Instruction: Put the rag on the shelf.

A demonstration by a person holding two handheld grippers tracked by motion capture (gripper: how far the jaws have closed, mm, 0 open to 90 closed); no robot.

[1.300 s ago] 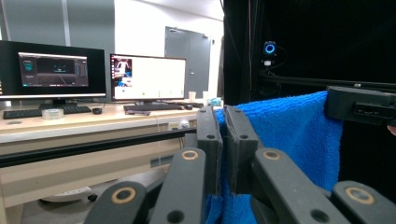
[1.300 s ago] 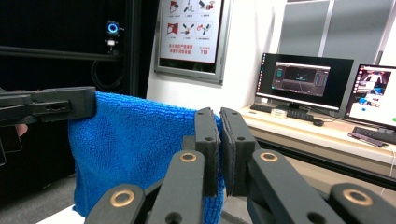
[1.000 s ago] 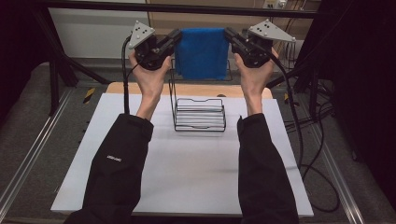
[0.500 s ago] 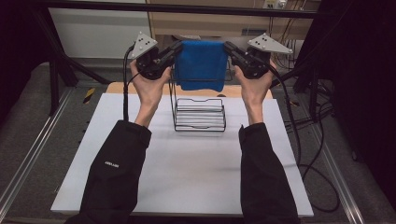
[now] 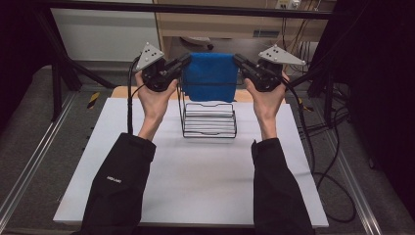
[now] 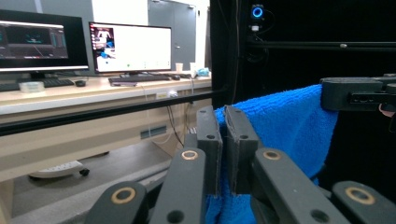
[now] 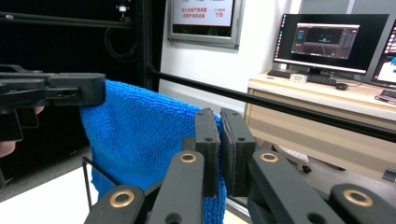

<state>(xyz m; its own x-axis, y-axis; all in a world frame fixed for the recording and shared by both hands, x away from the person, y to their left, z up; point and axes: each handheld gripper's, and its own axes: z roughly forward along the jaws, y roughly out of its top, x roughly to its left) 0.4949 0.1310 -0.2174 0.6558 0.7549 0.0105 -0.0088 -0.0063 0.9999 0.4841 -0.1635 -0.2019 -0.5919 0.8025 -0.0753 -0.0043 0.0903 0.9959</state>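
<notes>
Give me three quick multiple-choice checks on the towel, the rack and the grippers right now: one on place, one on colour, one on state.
1. Where is the towel?
A. flat on the table
B. held up over the rack
C. on the floor

2. What colour is the towel?
A. blue
B. red
C. white

3. How do the left gripper and the right gripper stand?
A. both open
B. one open
C. both shut on the towel

Answers:
1 B, the high view shows it stretched between the grippers above the wire rack.
2 A, blue in every view.
3 C, each gripper view shows jaws pinching a towel edge.
</notes>
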